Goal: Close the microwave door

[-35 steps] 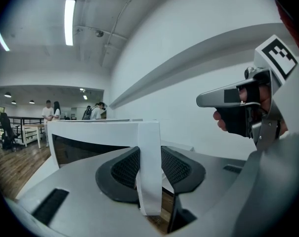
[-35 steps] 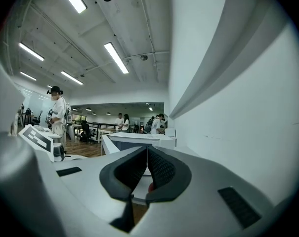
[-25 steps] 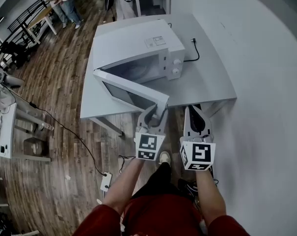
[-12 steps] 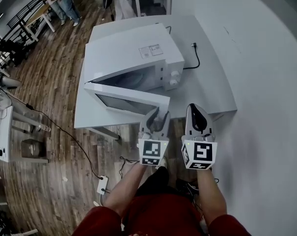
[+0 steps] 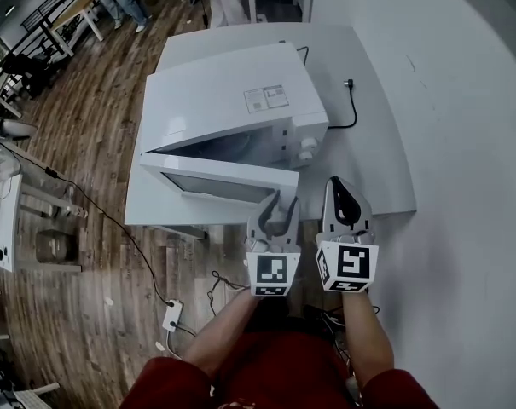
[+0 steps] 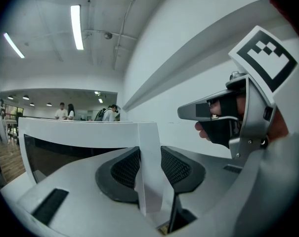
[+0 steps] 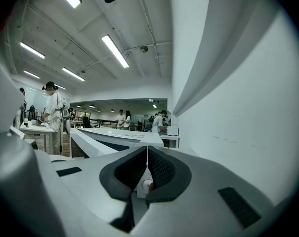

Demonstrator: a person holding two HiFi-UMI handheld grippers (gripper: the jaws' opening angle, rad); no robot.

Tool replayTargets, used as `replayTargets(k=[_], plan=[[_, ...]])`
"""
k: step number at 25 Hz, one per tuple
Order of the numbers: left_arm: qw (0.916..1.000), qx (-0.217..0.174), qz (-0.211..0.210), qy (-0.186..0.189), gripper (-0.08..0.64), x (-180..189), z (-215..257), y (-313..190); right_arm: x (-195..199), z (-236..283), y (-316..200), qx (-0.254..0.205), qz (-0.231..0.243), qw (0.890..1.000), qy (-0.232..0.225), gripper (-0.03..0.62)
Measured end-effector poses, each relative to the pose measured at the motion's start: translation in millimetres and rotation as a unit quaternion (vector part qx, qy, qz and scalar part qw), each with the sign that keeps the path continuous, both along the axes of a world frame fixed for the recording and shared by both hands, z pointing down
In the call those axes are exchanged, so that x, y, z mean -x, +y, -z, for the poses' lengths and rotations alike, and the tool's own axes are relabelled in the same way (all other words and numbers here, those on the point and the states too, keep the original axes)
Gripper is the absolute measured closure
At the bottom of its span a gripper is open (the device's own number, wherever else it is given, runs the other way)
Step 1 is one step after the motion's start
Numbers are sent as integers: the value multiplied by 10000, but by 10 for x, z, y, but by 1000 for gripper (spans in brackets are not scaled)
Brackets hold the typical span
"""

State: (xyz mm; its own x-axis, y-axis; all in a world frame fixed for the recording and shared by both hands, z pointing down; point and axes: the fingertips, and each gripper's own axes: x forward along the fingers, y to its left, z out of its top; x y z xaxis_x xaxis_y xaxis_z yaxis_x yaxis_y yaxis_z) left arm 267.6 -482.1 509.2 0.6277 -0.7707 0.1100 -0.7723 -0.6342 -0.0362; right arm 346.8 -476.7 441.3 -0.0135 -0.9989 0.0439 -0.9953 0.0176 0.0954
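The door [image 5: 217, 182] of the microwave [image 5: 232, 100] hangs partly open, swung out from the left side of the oven, which stands on the white counter [image 5: 373, 147]. The left gripper [image 5: 279, 209] has its jaws pinching the door's free edge. The right gripper [image 5: 342, 201] hovers just beside it, off the counter's front edge, jaws pressed together on nothing.

The step in hand looks like the swing itself: the door is gripped, and a wedge of dark cavity shows between it and the front of the oven. The next move likely calls for pushing the free edge in an arc towards the panel with the knobs [image 5: 308, 147], then loosening the jaws near the end so that they do not get trapped between door and frame.

Only the head view shows how wide the gap is and where the hinge sits. Only the left gripper view shows the door's thin white edge standing between the dark pads, plus the right gripper alongside. The right gripper view confirms that its pads meet.
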Motion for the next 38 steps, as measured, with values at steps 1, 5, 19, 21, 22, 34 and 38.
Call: replayTargets(k=[1, 5, 19, 21, 22, 34, 38], plan=[[10000, 2, 39, 17, 410, -8, -4, -28, -11, -2, -35, -28, 29, 10000, 4, 565], [9999, 31, 145, 36, 410, -61, -28, -151, -74, -2, -137, -126, 100, 9999, 62, 565], [9956, -40, 926, 149, 410, -200, 12, -488, -253, 8, -595, -119, 1061, 9940, 240, 565], [9943, -66, 1061, 112, 410, -223, 9, -542, -287, -13, -655, -92, 1200, 9925, 212, 565], [9935, -64, 1133, 83, 410, -229, 7, -573, -298, -20, -684, -85, 1270, 9917, 202, 565], [9863, 55, 1649, 51, 411, -302, -1, -883, -406, -24, -885, -73, 1692, 9854, 172, 565], [9846, 84, 1743, 73, 411, -313, 2, -961, -438, -15, -931, -72, 1740, 9845, 192, 565]])
